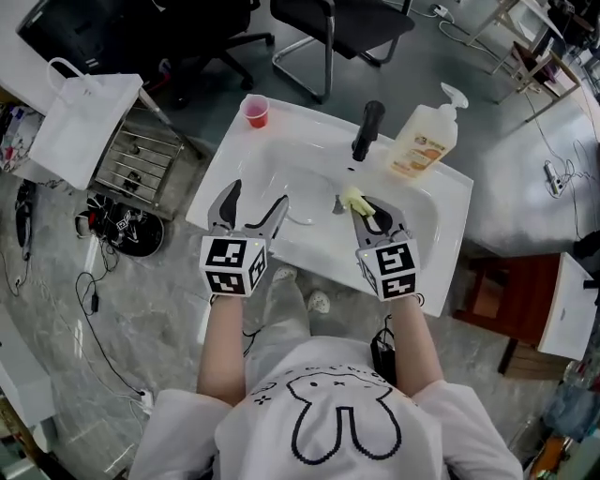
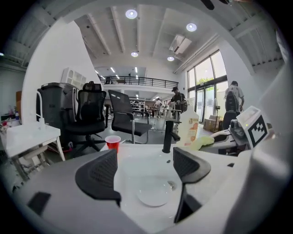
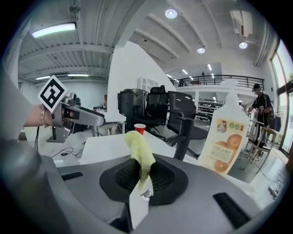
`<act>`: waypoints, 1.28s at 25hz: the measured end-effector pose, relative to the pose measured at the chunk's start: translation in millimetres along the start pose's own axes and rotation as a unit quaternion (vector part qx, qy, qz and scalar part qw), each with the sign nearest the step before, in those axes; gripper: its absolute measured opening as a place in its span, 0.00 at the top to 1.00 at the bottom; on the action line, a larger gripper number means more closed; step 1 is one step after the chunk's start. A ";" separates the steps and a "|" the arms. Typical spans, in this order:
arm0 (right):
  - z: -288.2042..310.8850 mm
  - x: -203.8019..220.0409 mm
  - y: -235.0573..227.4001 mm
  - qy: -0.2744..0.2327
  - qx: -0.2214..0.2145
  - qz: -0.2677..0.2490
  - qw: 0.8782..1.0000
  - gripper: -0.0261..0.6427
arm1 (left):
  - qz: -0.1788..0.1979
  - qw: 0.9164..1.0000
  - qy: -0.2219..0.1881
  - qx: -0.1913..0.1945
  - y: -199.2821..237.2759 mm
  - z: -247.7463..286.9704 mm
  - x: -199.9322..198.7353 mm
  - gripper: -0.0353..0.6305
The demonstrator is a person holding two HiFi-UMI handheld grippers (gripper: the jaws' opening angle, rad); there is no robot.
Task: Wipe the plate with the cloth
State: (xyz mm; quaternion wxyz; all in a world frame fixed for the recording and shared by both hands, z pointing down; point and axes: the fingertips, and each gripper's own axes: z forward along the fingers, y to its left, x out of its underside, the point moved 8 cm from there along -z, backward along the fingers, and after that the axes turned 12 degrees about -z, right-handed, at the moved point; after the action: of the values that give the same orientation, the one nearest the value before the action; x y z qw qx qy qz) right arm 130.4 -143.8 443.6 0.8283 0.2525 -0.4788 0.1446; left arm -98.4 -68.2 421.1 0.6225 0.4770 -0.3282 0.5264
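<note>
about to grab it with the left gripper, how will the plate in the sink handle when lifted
The plate looks clear and glassy, so it is probably stiff, slick and breakable. It lies flat in the sink basin, so the left gripper may struggle to get under its rim; it could slide rather than lift.

One plate, one cloth, one cup — chairs perhaps two.

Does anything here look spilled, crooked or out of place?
Nothing stands out. The clear plate lies in the sink, the red cup and soap bottle stand upright on its rim, and the right tool pinches the yellow cloth.
</note>
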 end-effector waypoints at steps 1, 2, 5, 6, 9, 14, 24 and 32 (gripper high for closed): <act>8.9 6.9 1.4 0.013 -0.004 0.000 1.000 0.89 | 0.003 1.000 0.013 0.011 3.0 9.7 4.2 0.37; 18.0 13.3 2.5 0.027 -0.008 0.001 1.000 0.89 | 0.006 0.999 0.027 0.022 6.2 19.9 8.4 0.37; 46.2 31.8 6.7 0.068 -0.022 0.011 0.997 0.89 | 0.006 0.996 0.076 0.049 18.5 51.0 21.7 0.37; 55.2 38.1 8.6 0.081 -0.026 0.016 0.996 0.89 | 0.004 0.994 0.094 0.057 22.5 61.0 26.1 0.37; 80.5 57.8 15.1 0.124 -0.041 0.031 0.991 0.89 | -0.007 0.986 0.148 0.076 33.7 89.5 40.4 0.37; 118.3 89.9 28.1 0.196 -0.066 0.048 0.977 0.89 | -0.029 0.964 0.248 0.089 50.5 128.1 70.6 0.37; 165.8 122.7 37.1 0.308 -0.115 0.044 0.943 0.89 | -0.075 0.916 0.380 0.103 69.5 173.0 108.1 0.37; 179.9 133.7 38.3 0.347 -0.134 0.042 0.927 0.89 | -0.103 0.889 0.431 0.117 74.3 199.9 126.1 0.51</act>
State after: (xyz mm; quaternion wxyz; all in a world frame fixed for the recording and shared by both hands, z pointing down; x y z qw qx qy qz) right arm 49.2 -212.4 644.6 0.9621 0.0523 -0.1862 0.1923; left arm -122.7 -213.5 620.2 0.6935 0.3034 0.0875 0.6476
